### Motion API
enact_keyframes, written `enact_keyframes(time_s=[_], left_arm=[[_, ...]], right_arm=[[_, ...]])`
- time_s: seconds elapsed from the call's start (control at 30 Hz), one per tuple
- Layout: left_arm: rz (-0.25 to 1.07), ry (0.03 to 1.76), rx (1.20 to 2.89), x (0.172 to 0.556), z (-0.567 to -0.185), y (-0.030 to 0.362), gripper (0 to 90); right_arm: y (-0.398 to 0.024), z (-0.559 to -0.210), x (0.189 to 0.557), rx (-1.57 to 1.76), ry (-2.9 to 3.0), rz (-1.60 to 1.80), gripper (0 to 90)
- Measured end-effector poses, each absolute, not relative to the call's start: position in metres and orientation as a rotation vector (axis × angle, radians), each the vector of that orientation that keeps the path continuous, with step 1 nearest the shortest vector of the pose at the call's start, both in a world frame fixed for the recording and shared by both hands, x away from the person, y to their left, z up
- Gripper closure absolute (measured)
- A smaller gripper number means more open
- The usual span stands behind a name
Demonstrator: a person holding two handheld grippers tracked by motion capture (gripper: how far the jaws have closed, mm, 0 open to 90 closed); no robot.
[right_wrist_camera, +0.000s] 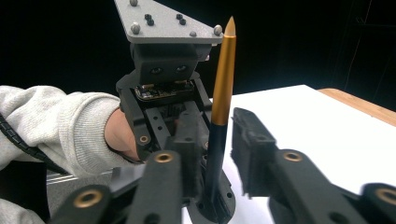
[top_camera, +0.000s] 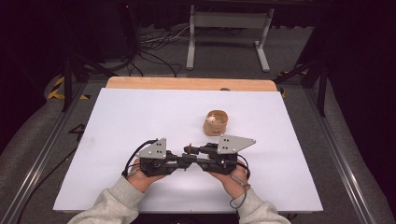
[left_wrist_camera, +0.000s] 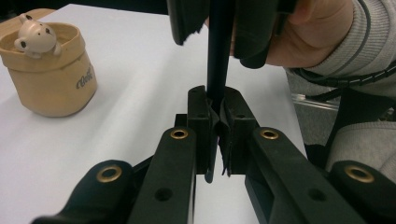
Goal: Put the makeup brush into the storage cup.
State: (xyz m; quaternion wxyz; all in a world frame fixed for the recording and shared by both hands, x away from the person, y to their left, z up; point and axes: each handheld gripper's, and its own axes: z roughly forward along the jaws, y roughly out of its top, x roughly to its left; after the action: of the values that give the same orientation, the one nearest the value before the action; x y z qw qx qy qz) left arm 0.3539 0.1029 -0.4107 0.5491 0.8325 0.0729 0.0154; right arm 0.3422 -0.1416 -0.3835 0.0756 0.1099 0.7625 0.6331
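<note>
lab recording rig: white-topped desk (top_camera: 140,121) in metal framing (top_camera: 35,163), loose cables (top_camera: 154,51) on grey floor, dark surround.

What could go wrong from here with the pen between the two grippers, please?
The left gripper alone clamps the pen, near its black end, while the right gripper has its jaws slightly off it; the pen could tilt or slip. The beige cup sits close beyond the grippers, so a forward swing might knock it.
</note>
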Motion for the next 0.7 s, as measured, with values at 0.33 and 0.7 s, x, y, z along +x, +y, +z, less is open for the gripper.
enact_keyframes(time_s=[0.33,0.7], left_arm=[[0.049,0.162,1.968,0.3531,-0.4101,0.1026,83.9],[0.087,0.156,1.981,0.3497,-0.4055,0.1031,72.6]], right_arm=[[-0.1412,-0.3829,0.3412,0.348,2.290,1.907,83.3],[-0.1426,-0.3784,0.3407,0.369,2.295,1.918,83.6]])
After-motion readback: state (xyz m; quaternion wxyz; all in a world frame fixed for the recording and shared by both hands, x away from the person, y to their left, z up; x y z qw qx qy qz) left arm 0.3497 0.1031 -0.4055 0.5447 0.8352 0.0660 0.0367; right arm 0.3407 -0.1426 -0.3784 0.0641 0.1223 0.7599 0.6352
